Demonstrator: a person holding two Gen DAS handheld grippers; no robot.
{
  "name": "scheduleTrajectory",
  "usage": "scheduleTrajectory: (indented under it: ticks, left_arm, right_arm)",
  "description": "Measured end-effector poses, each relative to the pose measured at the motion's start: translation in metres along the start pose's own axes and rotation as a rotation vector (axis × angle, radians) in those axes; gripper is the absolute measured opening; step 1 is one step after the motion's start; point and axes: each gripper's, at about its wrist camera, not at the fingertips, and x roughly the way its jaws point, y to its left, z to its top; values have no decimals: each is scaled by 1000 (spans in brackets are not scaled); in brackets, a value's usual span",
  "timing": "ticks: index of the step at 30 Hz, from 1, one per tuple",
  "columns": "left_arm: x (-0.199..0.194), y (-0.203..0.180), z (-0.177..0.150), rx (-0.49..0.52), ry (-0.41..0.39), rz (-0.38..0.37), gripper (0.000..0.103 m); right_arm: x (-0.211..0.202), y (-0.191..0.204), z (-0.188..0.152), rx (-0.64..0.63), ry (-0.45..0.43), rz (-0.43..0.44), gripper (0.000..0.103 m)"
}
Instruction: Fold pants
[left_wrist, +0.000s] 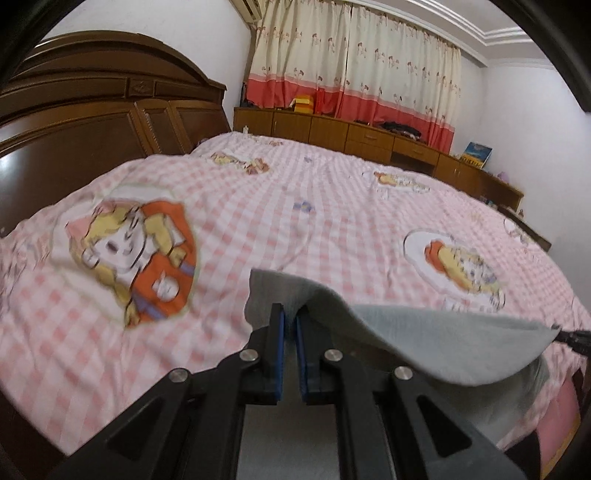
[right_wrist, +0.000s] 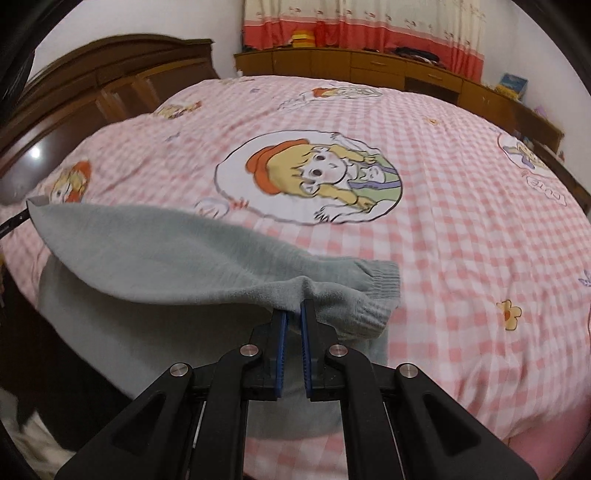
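The pants (left_wrist: 424, 336) are light grey knit with a ribbed cuff (right_wrist: 373, 295). They hang stretched between my two grippers above the near edge of the bed, and the rest droops down below the grippers (right_wrist: 147, 332). My left gripper (left_wrist: 290, 314) is shut on one end of the pants. My right gripper (right_wrist: 293, 310) is shut on the other end, just beside the ribbed cuff. The tip of the right gripper shows at the right edge of the left wrist view (left_wrist: 574, 338). The tip of the left gripper shows at the left edge of the right wrist view (right_wrist: 14, 221).
The bed has a pink checked cover (left_wrist: 332, 221) with cartoon prints. A dark wooden headboard (left_wrist: 92, 110) stands at the left. Low wooden cabinets (left_wrist: 369, 136) run along the far wall under red and cream curtains (left_wrist: 351, 55).
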Motion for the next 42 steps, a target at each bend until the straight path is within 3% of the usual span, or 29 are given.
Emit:
scheduleTrajectory:
  ticks: [4, 11, 18, 24, 27, 30, 34, 38, 42]
  left_arm:
    - [-12, 10, -39, -19, 17, -1, 6]
    - [-23, 19, -80, -46, 51, 6, 6]
    - [-14, 28, -125, -112, 144, -26, 7]
    - [-10, 41, -150, -161, 207, -24, 24]
    - [-21, 51, -156, -164, 215, -1, 25]
    - [-37, 64, -157, -183, 195, 16, 31]
    - [-53, 77, -143, -211, 161, 7, 33]
    - [-60, 76, -113, -206, 103, -25, 37]
    - [-45, 64, -81, -184, 84, -52, 35]
  right_arm:
    - [0, 2, -17, 14, 2, -1, 7]
    - [-3, -7, -36, 46, 3, 17, 6]
    - [15, -9, -62, 52, 86, 19, 6]
    - [31, -5, -75, -18, 186, -68, 6]
    - [31, -10, -79, 0, 221, -97, 6]
    - [18, -14, -74, 45, 223, -61, 17]
    - [-10, -8, -57, 69, 143, -31, 33]
    - [-24, 14, -42, 34, 79, 4, 38]
    - [-11, 40, -41, 0, 88, 44, 39]
